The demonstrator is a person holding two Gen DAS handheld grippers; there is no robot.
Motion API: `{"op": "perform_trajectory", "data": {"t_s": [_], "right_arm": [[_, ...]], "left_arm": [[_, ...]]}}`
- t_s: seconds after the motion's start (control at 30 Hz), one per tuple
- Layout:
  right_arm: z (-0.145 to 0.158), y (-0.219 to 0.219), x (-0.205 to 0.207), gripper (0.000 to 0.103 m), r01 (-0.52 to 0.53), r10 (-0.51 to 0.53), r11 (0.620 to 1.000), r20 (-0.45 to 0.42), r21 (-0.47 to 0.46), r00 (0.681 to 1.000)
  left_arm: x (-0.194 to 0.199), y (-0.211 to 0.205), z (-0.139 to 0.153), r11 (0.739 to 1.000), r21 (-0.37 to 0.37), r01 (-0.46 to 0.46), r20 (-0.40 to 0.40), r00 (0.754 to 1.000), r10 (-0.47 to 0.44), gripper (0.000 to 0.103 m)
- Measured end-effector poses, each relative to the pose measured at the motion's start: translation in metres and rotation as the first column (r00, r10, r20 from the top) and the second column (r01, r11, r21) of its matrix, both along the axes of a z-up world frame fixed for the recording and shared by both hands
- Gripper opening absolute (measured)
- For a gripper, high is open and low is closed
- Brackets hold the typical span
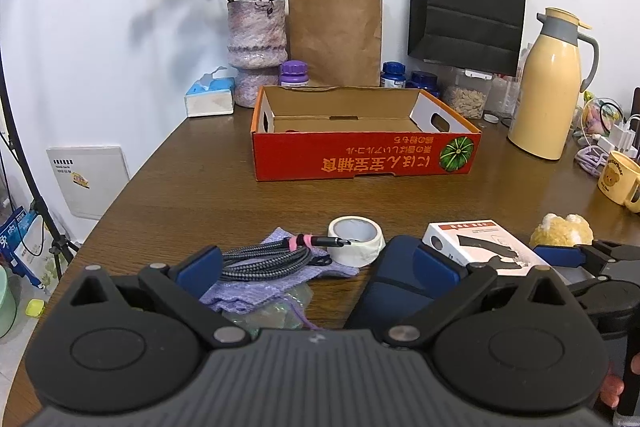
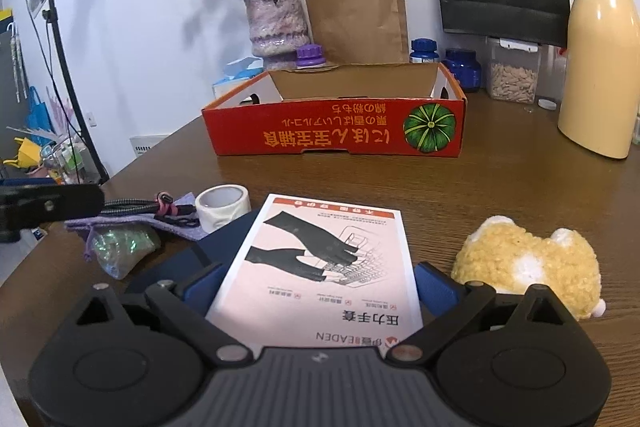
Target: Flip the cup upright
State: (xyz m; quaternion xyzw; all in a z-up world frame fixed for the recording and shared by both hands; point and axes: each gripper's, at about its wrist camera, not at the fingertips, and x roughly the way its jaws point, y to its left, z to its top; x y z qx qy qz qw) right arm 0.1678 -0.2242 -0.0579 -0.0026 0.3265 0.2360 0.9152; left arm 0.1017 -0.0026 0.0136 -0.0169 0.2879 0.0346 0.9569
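Two grippers: both held low over the near edge of a brown wooden table (image 1: 200, 179), neither grasping anything.
Left gripper (image 1: 316, 263): jaws spread wide, blue pads (image 1: 200, 265) apart; it hovers over a coiled braided cable (image 1: 264, 259) lying on a lilac cloth pouch (image 1: 256, 291), with a dark blue case (image 1: 396, 291) by its right finger.
Right gripper (image 2: 318, 285): jaws likewise released, one blue pad on each side of a white glove box (image 2: 324, 259) printed with black gloves; the box rests on the dark blue case.
Cup (image 1: 618, 179): yellow mug with a bear print, at the far right of the left wrist view, near the table's right side; it appears tilted with its handle toward the frame edge, and whether its mouth faces up cannot be told. It is well apart from both grippers and does not show in the right wrist view.
Tape roll (image 1: 356, 241): white, standing on its flat side just beyond the cable.
Plush toy (image 2: 528, 263): yellow and white, just right of the glove box.
Carton (image 1: 364, 139): red, open-topped, pumpkin picture on its front, mid-table.
Back row: vase of dried roses (image 1: 256, 51), brown paper bag (image 1: 336, 39), black paper bag (image 1: 468, 7), cream thermos jug (image 1: 552, 87).
Hand (image 1: 616, 383): fingertips at the lower right edge, left wrist view.
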Motion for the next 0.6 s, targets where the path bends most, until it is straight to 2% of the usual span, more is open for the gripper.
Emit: {"op": "perform_trajectory", "data": {"t_s": [0.13, 0.27, 0.47, 0.6], "right_arm": [[0.001, -0.002, -0.007, 0.1, -0.047, 0.047, 0.999, 0.004, -0.015, 0.999], [-0.005, -0.004, -0.013, 0.1, -0.102, 0.101, 0.994, -0.033, -0.031, 0.994], [-0.011, -0.005, -0.014, 0.101, -0.118, 0.116, 0.992, -0.058, -0.036, 0.992], [-0.018, 0.003, -0.016, 0.103, -0.129, 0.125, 0.988, -0.049, -0.084, 0.991]], "left_arm": [[0.0, -0.003, -0.001, 1.0, 0.004, -0.001, -0.006, 1.0, 0.001, 0.103], [-0.001, -0.005, -0.003, 1.0, 0.001, -0.005, -0.012, 1.0, 0.005, 0.103], [-0.003, -0.006, -0.007, 1.0, -0.014, -0.008, -0.026, 1.0, 0.008, 0.103], [-0.005, -0.005, -0.011, 1.0, -0.021, -0.011, -0.036, 0.999, 0.011, 0.103]]}}
